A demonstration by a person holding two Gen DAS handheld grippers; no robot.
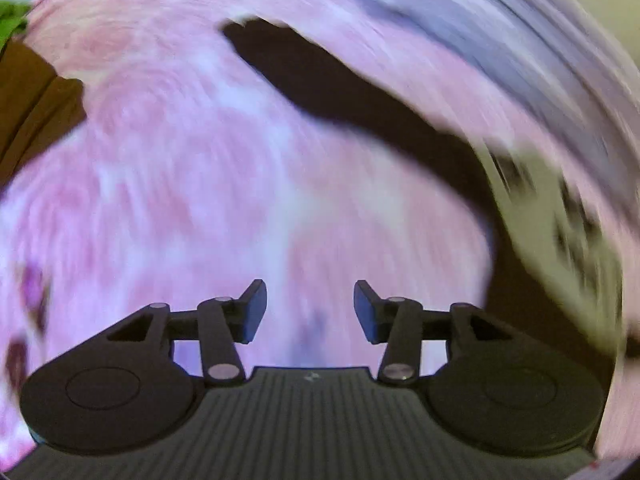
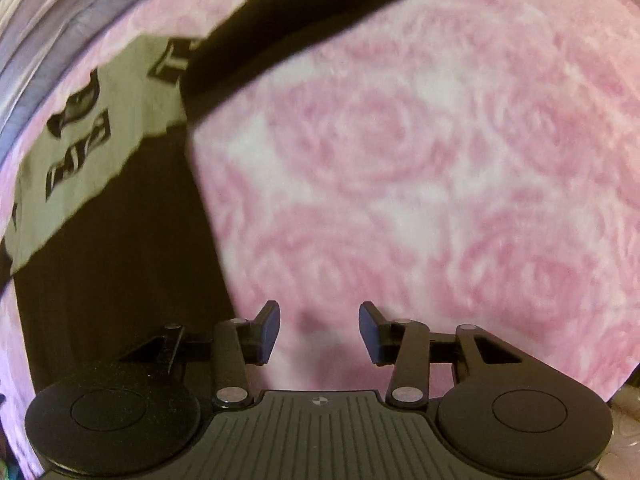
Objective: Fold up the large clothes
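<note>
A: Where's the garment?

B: The dark garment (image 2: pixel 120 208), with a pale lettered panel (image 2: pixel 80 148), lies spread flat on the rose-patterned blanket (image 2: pixel 400 160), up and left of the right gripper (image 2: pixel 319 330). From the left gripper (image 1: pixel 310 310) it sits up and to the right, blurred.

A: Holding anything?

B: No. Both sets of jaws stand apart over bare blanket, nothing between them. I judge they're free so that a fresh edge can be taken.

A: Any containers?

B: None visible.

pink rose-print blanket (image 2: pixel 420 160), green fabric (image 1: pixel 12 20) at edge
</note>
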